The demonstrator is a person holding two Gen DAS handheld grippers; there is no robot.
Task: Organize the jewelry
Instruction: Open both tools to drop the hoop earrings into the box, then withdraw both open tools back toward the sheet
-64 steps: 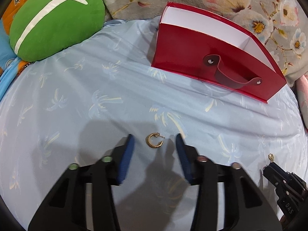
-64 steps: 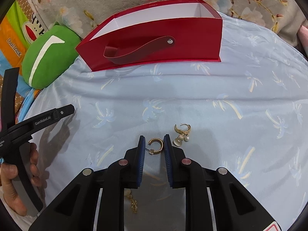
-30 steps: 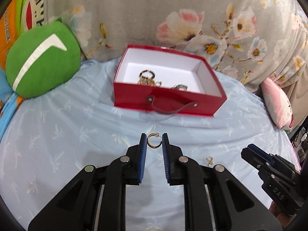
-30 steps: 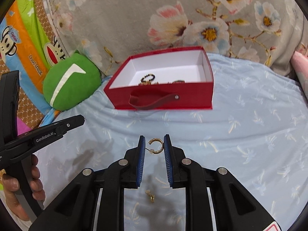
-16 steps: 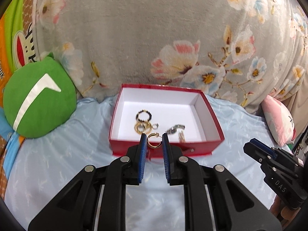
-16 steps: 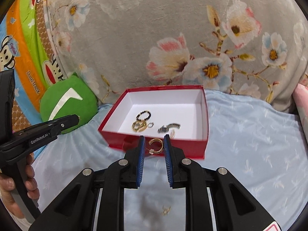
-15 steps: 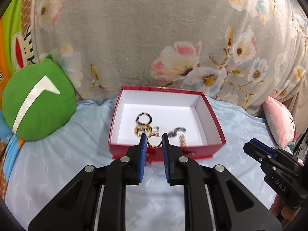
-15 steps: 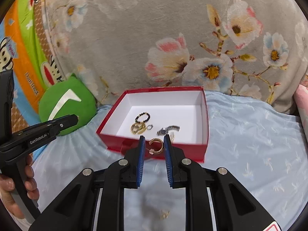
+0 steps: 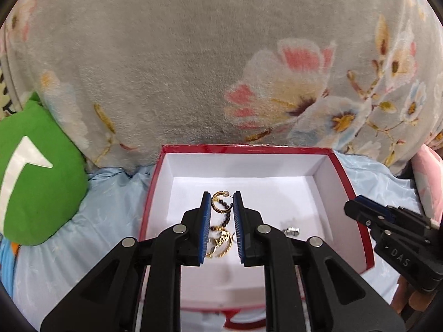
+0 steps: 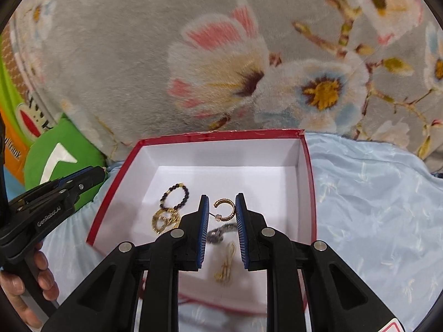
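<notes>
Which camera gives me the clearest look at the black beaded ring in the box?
Right wrist: the black beaded ring lies fully exposed on the red box floor. In the left wrist view the left tongs and their gold hoop earring mostly cover it.

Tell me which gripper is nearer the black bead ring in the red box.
Left. The left gripper, shut on a gold hoop earring, hangs right over the black bead ring; the right gripper, holding its own gold hoop, sits to the ring's right.
</notes>
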